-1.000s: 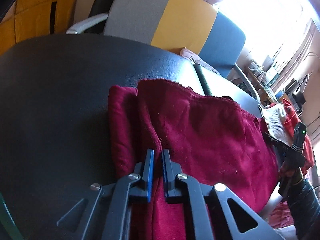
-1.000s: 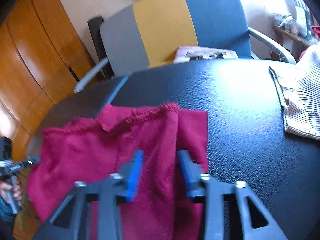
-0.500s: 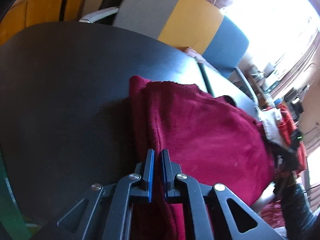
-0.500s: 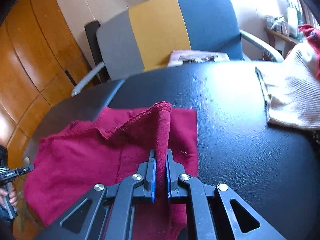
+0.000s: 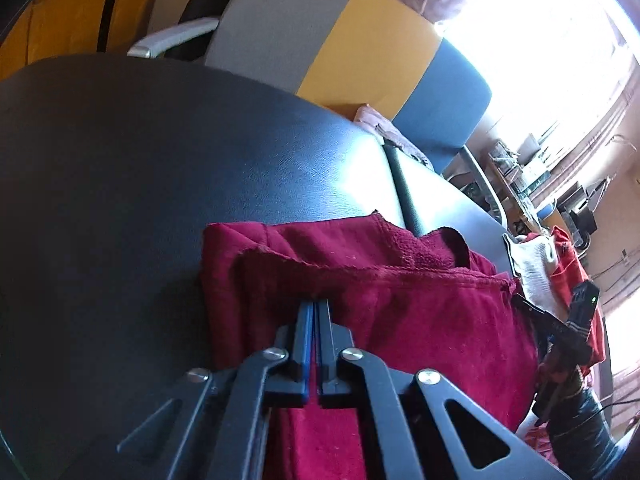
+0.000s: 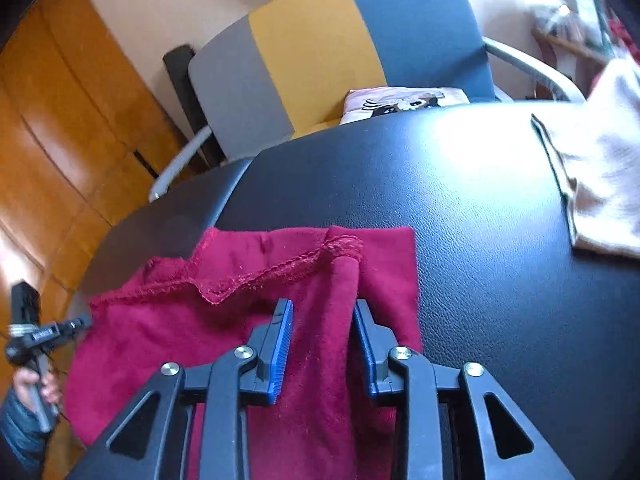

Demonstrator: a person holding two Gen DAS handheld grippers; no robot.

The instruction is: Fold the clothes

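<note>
Garment (image 5: 420,320) pinched by L gripper (image 5: 315,304); R gripper (image 6: 322,308) reopened since half-sec ago.

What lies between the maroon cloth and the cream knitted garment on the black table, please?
Only bare black tabletop: the right wrist view shows the maroon cloth and the cream knitted garment apart, with nothing between them.

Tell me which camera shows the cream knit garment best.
The right wrist view: the cream knit garment lies large and near on the black table, its dark-trimmed edge clear. The left wrist view shows only a small, distant piece past the crimson cloth.
</note>
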